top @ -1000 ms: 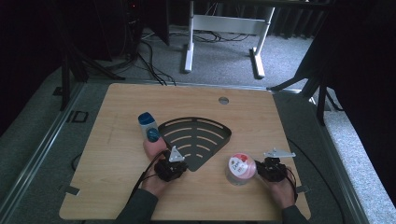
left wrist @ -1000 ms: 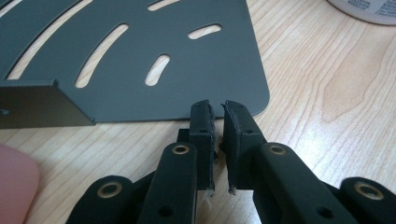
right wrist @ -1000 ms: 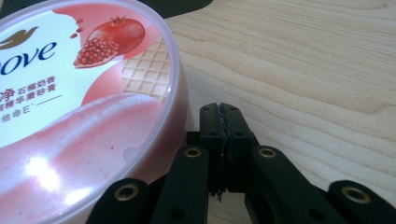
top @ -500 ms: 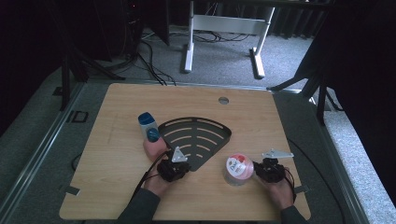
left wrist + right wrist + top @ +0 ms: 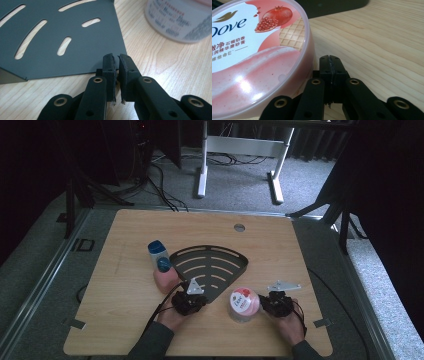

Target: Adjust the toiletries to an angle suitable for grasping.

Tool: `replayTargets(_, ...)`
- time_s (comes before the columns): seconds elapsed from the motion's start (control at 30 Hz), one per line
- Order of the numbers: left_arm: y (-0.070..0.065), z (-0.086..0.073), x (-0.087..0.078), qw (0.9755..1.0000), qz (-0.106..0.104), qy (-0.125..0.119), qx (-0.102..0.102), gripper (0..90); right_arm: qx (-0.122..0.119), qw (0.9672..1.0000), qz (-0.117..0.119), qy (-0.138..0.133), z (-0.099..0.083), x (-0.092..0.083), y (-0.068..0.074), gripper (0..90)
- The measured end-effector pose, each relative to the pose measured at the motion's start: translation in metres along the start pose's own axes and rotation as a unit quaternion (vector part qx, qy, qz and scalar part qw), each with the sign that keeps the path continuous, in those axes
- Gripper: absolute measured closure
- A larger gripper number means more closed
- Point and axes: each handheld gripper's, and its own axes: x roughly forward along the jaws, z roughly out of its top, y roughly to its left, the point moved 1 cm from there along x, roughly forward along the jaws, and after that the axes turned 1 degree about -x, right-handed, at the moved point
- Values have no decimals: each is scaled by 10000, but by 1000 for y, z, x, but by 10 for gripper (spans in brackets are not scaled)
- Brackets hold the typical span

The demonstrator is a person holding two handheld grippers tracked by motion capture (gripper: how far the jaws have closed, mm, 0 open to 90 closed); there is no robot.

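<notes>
On the worktop (image 5: 125, 330), the tub (image 5: 243, 303) now sits further left, nearer the rack (image 5: 212, 265), the right claw (image 5: 330, 64) pressed together beside it. The left claw (image 5: 115, 62), almost closed on nothing, stays at the rack's corner.

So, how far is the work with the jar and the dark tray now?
Done: little. The slotted tray holds nothing yet.
In hand: the shut right gripper sits against the side of the Dove jar, as if nudging it. The left gripper, nearly closed, rests at the tray's corner.
Left: the jar and the bottle probably go onto the tray.
</notes>
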Motion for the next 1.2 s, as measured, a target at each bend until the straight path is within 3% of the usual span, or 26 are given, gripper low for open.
replayTargets(0.2, -2, 2, 1, 10000, -58, 38, 50, 838, -148, 9998, 125, 47, 5, 8, 12, 898)
replayTargets(0.33, -5, 5, 3, 9999, 14, 14, 147, 827, -235, 9995, 218, 65, 8, 13, 20, 898)
replayTargets(0.67, 8, 10, 8, 9994, 287, -171, -78, 840, -367, 9986, 355, 97, 14, 20, 32, 898)
replayTargets(0.83, 8, 9, 10, 9996, 192, -167, -77, 896, -391, 9984, 394, 119, 14, 22, 34, 897)
replayTargets(1.2, 4, 4, 6, 9998, 123, -156, -62, 900, -426, 9981, 424, 157, 13, 24, 36, 897)
